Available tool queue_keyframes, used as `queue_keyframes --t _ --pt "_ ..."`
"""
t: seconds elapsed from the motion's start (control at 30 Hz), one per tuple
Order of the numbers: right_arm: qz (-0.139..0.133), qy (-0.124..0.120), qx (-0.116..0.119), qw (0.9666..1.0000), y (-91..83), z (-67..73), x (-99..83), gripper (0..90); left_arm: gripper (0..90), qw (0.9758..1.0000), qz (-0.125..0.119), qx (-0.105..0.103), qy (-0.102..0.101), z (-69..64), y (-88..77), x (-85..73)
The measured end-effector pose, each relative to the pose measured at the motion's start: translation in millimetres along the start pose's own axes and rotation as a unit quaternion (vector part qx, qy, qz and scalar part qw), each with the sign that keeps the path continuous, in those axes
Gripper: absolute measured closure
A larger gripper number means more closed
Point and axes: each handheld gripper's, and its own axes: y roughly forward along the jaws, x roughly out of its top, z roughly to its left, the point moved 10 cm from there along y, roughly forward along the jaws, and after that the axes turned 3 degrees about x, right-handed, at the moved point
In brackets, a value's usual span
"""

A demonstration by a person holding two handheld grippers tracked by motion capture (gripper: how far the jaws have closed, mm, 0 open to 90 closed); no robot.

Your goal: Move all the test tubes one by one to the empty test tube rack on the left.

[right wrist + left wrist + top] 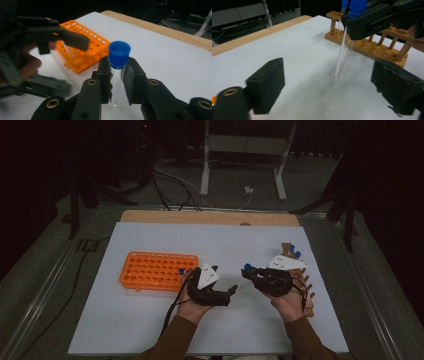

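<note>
Clear glass makes the long test tube with a blue plastic cap [117,72] hard to see against the white tabletop [150,320]. The right tongs [117,82] are clenched on this tube just under the cap and hold it upright above the tabletop, between the two hands. In the left gripper view the tube hangs down with its round bottom close to the white surface, and behind it stands the wooden test tube rack with pegs [372,42]. The left tongs [328,87] are released, wide apart, with the tube in the space ahead of them but touching neither pad. The orange plastic tube rack with many holes [157,269] lies at the left, near the left hand.

I judge a handover of the tube is prepared. The risk is that the left tongs strike the thin glass sideways and tilt it in the right grip, or that the right tongs release before the left pads press, so the tube drops and rolls
</note>
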Motion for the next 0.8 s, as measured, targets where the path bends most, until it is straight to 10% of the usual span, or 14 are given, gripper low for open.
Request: queue_keyframes --t 0.5,0.8 --pt "0.003 0.000 0.015 0.9999 5.2 8.1 -2.1 76.3 63.7 0.9995 -0.004 -0.031 0.002 -16.6 21.3 -1.3" --pt "0.006 0.003 0.020 0.9998 6.5 9.4 -3.4 76.3 75.1 0.9991 -0.015 -0.039 0.001 -19.1 21.1 1.4"
